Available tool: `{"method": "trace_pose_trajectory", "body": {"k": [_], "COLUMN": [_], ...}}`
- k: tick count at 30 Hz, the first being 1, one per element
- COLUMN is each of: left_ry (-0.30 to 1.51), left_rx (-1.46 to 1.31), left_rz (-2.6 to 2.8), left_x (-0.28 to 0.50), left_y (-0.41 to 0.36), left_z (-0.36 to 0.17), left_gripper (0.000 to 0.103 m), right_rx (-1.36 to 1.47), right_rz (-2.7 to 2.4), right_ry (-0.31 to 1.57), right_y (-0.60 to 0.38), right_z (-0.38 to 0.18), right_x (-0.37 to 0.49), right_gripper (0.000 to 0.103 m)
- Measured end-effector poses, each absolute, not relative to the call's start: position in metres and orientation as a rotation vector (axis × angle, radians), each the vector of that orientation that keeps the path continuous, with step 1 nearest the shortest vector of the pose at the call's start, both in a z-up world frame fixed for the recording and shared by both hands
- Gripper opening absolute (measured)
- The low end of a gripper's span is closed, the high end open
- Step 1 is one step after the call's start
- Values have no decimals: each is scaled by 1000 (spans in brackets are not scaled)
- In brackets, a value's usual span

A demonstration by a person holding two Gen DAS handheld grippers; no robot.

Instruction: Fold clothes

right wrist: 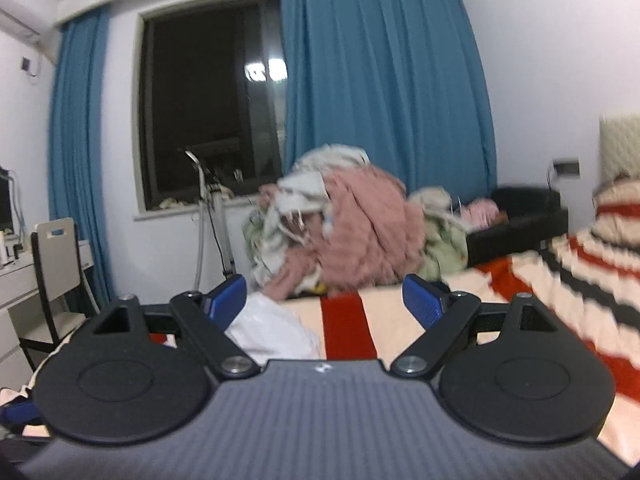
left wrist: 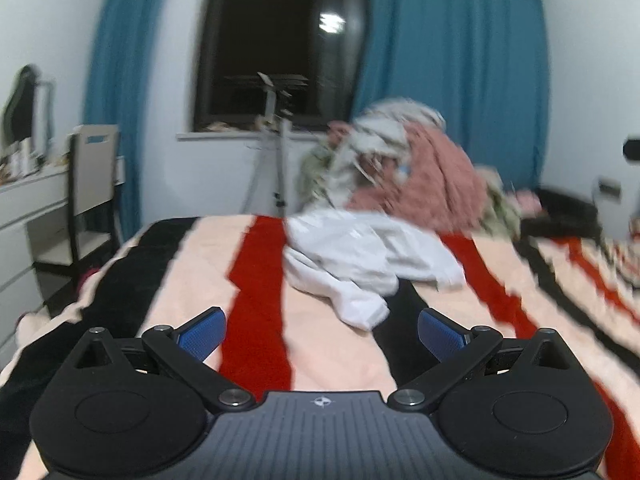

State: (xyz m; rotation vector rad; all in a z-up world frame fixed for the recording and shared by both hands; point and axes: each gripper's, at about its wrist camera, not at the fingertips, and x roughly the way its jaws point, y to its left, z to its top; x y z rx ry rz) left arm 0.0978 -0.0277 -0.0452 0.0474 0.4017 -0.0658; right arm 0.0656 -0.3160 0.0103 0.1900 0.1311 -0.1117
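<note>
Left hand-held gripper (left wrist: 322,334) spread wide; right hand-held gripper (right wrist: 324,300) likewise, both empty.

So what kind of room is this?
Most likely a bedroom at night: a bed under a striped blanket, blue curtains beside a dark window, and a heap of unfolded clothes.

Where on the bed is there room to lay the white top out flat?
The striped blanket is bare between the open left gripper and the crumpled white garment, and along the left stripes. The far edge is crowded by the heap of pink and pale clothes.
</note>
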Motion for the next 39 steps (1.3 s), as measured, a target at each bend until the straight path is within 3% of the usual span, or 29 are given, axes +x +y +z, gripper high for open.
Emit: {"method": "trace_pose_trajectory", "body": {"k": [13, 16, 18, 19, 21, 24, 31, 39], "left_ry": [534, 586, 578, 560, 523, 497, 434, 485], "left_rx": [153, 173, 143, 134, 117, 3, -119, -271], "left_rz": [-54, -11, 7, 6, 3, -42, -169, -206], "left_x": [307, 344, 354, 354, 354, 340, 268, 134], "left_y": [-103, -108, -102, -98, -90, -65, -29, 29], "left_z": [-120, -131, -129, -125, -119, -98, -45, -26], "left_gripper": [102, 86, 66, 59, 30, 20, 17, 17], "right_rx": [255, 222, 198, 188, 175, 153, 86, 16], "right_rz": [-78, -77, -83, -87, -88, -92, -66, 36], "right_ry": [331, 354, 361, 363, 357, 328, 247, 237], "right_y": [-335, -330, -326, -324, -321, -315, -311, -272], "right_z": [-72, -89, -99, -102, -106, -107, -97, -82], "right_x": [123, 138, 144, 148, 155, 158, 120, 80], "right_gripper": [86, 86, 86, 86, 86, 86, 86, 86]}}
